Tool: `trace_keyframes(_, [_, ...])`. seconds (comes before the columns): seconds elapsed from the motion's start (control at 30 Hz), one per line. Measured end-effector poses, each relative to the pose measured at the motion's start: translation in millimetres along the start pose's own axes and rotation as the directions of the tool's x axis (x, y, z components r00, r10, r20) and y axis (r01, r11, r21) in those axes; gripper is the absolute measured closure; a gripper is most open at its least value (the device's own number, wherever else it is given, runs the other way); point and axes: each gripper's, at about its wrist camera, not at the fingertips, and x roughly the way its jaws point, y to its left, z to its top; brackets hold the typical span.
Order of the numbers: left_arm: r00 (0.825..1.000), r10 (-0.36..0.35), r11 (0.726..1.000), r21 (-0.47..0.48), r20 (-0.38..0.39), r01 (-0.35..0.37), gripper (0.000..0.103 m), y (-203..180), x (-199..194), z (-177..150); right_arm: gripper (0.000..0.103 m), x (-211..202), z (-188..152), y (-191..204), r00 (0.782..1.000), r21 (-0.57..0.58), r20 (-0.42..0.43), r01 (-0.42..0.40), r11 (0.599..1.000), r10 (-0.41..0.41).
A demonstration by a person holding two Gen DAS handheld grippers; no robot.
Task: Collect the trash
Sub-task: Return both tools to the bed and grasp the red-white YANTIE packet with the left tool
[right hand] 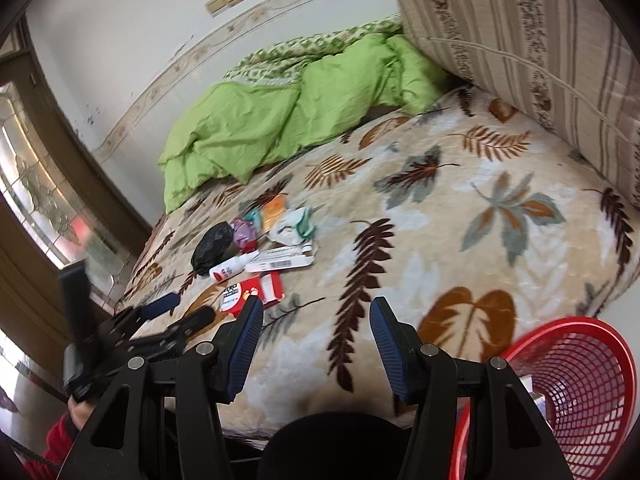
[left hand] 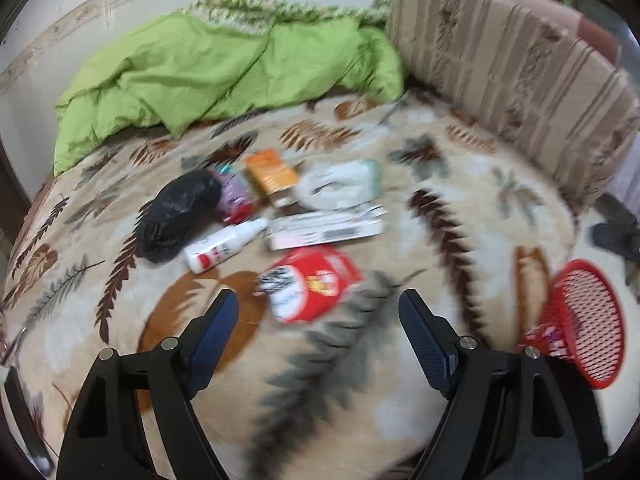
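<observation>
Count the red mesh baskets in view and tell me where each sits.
1. The red mesh basket sits off the bed's near edge, on the right; something pale lies inside it.

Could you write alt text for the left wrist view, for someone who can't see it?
Open tongs hover over a red packet at the near edge of a trash pile on a leaf-print blanket. A red basket sits at right.

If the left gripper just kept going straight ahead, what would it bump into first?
Probably the red packet. It lies on the blanket just ahead of the left gripper, whose jaws are open and empty. The picture is blurry, so depth is uncertain.
</observation>
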Motion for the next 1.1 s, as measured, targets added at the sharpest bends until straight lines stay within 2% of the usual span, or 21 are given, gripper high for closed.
trace_keyframes(0.1, [0.999, -0.036, 0.999, 0.021, -0.035, 0.036, 0.022, 10.4, 27.6, 6.4, 0.044, 5.8, 0.2, 0.2, 1.000, -0.002, -0.009, 0.002, 1.000, -0.002])
trace_keyframes(0.17, [0.999, -0.032, 0.997, 0.063, -0.041, 0.034, 0.021, 10.6, 44.0, 10.0, 0.044, 8.6, 0.1, -2.9, 1.000, 0.008, -0.018, 0.010, 1.000, -0.010])
trace_keyframes(0.27, [0.995, -0.013, 0.993, 0.117, -0.094, 0.024, 0.019, 9.7, 74.0, 11.6, 0.044, 10.6, -0.8, -10.3, 1.000, 0.025, -0.027, 0.015, 1.000, -0.014])
trace_keyframes(0.43, [0.991, -0.054, 0.993, 0.100, -0.119, 0.066, 0.015, 12.4, 94.1, 8.7, 0.044, 15.0, -0.9, -19.6, 0.999, 0.039, -0.035, 0.032, 0.999, -0.031])
trace_keyframes(0.5, [0.992, -0.036, 0.992, 0.112, -0.119, 0.050, 0.016, 8.2, 97.0, 6.4, 0.044, 19.1, -1.2, -21.6, 0.999, 0.046, -0.043, 0.033, 0.998, -0.031])
trace_keyframes(0.57, [0.991, -0.045, 0.991, 0.117, -0.130, 0.061, 0.028, 3.2, 97.2, 1.3, 0.044, 23.8, -0.4, -22.7, 0.998, 0.052, -0.053, 0.030, 0.998, -0.027])
trace_keyframes(0.73, [0.996, 0.001, 0.992, 0.126, -0.088, 0.011, 0.038, -5.2, 89.5, -1.1, 0.044, 31.1, 3.2, -17.0, 0.998, 0.045, -0.055, 0.014, 0.999, -0.012])
trace_keyframes(0.9, [0.996, 0.015, 0.998, 0.057, -0.085, -0.010, 0.041, 0.8, 74.4, -5.3, 0.044, 41.8, 14.0, -6.4, 0.998, 0.035, -0.056, -0.013, 0.999, 0.015])
trace_keyframes(1.1, [0.997, 0.000, 0.999, -0.052, -0.073, -0.004, 0.041, 11.5, 32.2, -25.6, 0.041, 74.8, 38.2, 9.4, 0.996, 0.005, -0.074, -0.047, 0.999, 0.048])
